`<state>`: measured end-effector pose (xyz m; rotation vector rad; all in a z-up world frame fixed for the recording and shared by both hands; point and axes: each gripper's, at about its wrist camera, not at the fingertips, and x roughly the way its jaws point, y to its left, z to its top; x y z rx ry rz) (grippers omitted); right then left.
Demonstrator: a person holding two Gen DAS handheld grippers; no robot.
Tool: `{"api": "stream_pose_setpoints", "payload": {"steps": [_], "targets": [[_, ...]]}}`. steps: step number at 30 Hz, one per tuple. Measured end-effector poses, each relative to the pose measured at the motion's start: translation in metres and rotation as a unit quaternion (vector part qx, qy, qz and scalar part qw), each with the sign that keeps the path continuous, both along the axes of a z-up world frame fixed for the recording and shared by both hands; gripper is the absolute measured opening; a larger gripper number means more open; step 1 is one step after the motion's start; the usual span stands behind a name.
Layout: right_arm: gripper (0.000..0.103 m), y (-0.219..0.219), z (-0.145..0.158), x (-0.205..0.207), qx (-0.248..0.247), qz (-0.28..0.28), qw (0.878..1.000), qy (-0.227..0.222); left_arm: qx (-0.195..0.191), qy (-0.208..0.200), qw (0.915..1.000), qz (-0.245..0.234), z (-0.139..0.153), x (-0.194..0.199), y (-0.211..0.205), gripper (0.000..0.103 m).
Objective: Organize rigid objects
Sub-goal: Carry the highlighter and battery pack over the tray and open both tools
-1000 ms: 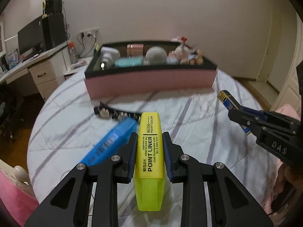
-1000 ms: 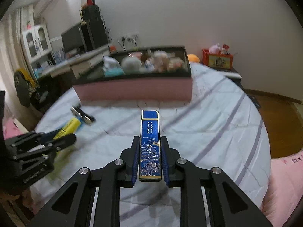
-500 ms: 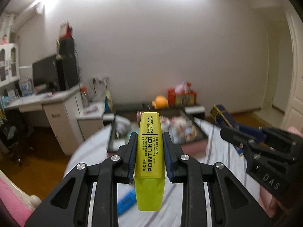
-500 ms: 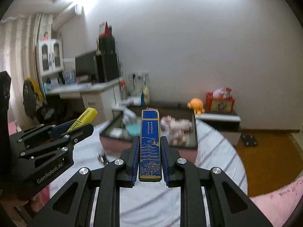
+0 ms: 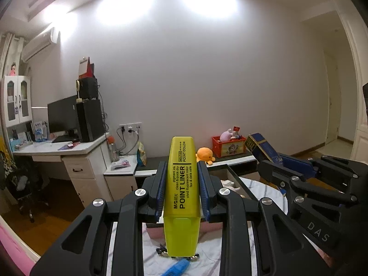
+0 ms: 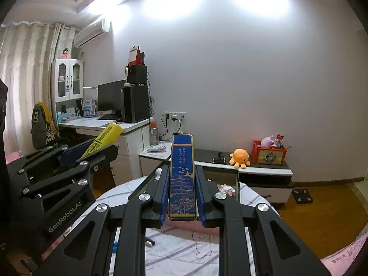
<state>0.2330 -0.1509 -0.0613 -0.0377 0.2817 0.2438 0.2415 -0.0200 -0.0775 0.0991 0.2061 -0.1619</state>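
Above the cloth-covered round table (image 6: 184,250), both grippers hang in the air with a load each. The left gripper (image 5: 182,179) is clenched on a yellow highlighter (image 5: 181,191), which sticks out forward between its blue pads and points slightly upward in the left wrist view. The right gripper (image 6: 182,184) is clamped on a slim blue box (image 6: 182,179) with gold drawing on its face, held lengthwise along the fingers. Each gripper also shows at the edge of the other's view, side by side and apart. Just ahead and below sits the pink tray (image 5: 214,226) with a dark rim, mostly hidden behind the fingers, with some small items inside that are too blocked to name. By my reading, 2 objects are lifted but not yet placed, so the drop into the tray is left for both. On the cloth, a blue highlighter (image 5: 177,269) and a dark metal piece (image 5: 177,256) lie loose, probably waiting their turn. Purple stripes run across the white cloth. Beyond it stand a white desk (image 6: 108,126) with a monitor (image 6: 110,101), a low cabinet carrying an orange plush octopus (image 6: 239,157) and a red box (image 6: 270,154), a plain wall and a wooden floor.
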Motion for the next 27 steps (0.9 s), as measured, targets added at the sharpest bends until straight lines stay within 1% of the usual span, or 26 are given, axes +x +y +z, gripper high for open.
{"api": "stream_pose_setpoints", "payload": {"steps": [7,14,18,20,23,24,27], "targets": [[0.021,0.003,0.007,0.013,-0.003,0.006,1.000,-0.004,0.005,-0.005,1.0000,0.005,0.007,0.012,-0.001,0.026],[0.021,0.005,0.009,0.030,-0.007,0.007,1.000,0.000,0.021,0.000,0.9997,0.011,0.004,0.026,-0.010,0.026],[0.021,0.003,0.003,0.052,-0.012,0.007,1.000,0.011,0.027,0.012,0.9995,0.013,-0.001,0.049,-0.013,0.026],[0.021,0.002,0.000,0.067,-0.015,0.005,1.000,0.020,0.030,0.029,0.9990,0.010,-0.006,0.070,-0.014,0.026],[0.021,0.001,-0.010,0.091,-0.019,0.004,0.999,0.042,0.037,0.063,0.9973,0.005,-0.023,0.106,-0.013,0.026],[0.021,0.001,-0.018,0.105,-0.023,0.004,0.998,0.060,0.038,0.076,0.9964,0.004,-0.029,0.118,-0.014,0.026],[0.021,0.000,-0.040,0.128,-0.026,0.007,0.995,0.091,0.045,0.124,0.9913,0.003,-0.057,0.153,-0.016,0.026]]}}
